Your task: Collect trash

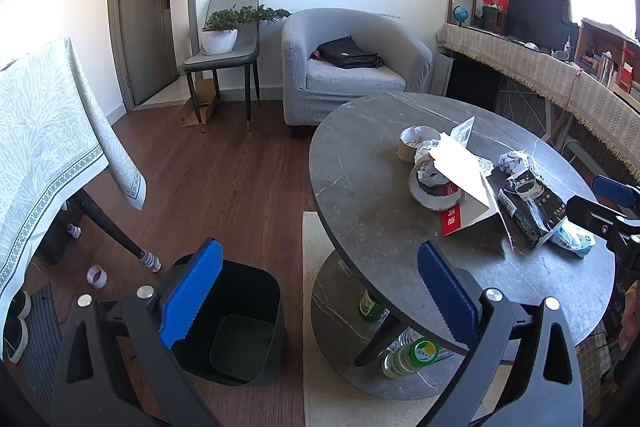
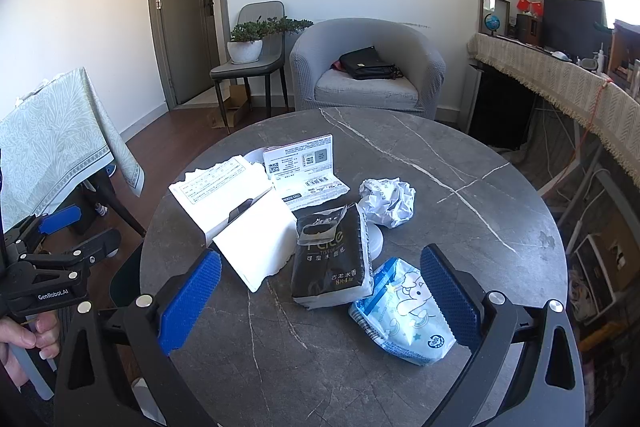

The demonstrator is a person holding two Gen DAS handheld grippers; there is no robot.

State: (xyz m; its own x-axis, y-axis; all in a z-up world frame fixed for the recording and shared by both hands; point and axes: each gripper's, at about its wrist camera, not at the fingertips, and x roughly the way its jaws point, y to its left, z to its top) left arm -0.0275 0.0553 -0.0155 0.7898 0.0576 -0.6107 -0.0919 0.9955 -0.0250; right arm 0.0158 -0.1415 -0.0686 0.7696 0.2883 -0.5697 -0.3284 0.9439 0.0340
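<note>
Trash lies on the round dark marble table (image 2: 460, 267): a black tissue pack (image 2: 332, 259), a blue-and-white wipes pack (image 2: 404, 311), a crumpled paper ball (image 2: 386, 201), a flattened white box (image 2: 240, 211) and a printed leaflet (image 2: 304, 167). My right gripper (image 2: 320, 299) is open above the table's near edge, with the two packs just ahead of its fingers. My left gripper (image 1: 320, 295) is open and holds nothing, over the floor between an empty black bin (image 1: 236, 323) and the table (image 1: 372, 187). A paper cup (image 1: 412, 143) and torn paper bowl (image 1: 430, 187) also sit on the table.
A grey armchair (image 1: 352, 67) with a black bag, and a chair bearing a potted plant (image 1: 224, 35), stand behind. A cloth-covered table (image 1: 48, 139) is at left. Bottles (image 1: 408, 355) sit on the table's lower shelf. A hand (image 2: 24, 339) holds the left gripper's handle.
</note>
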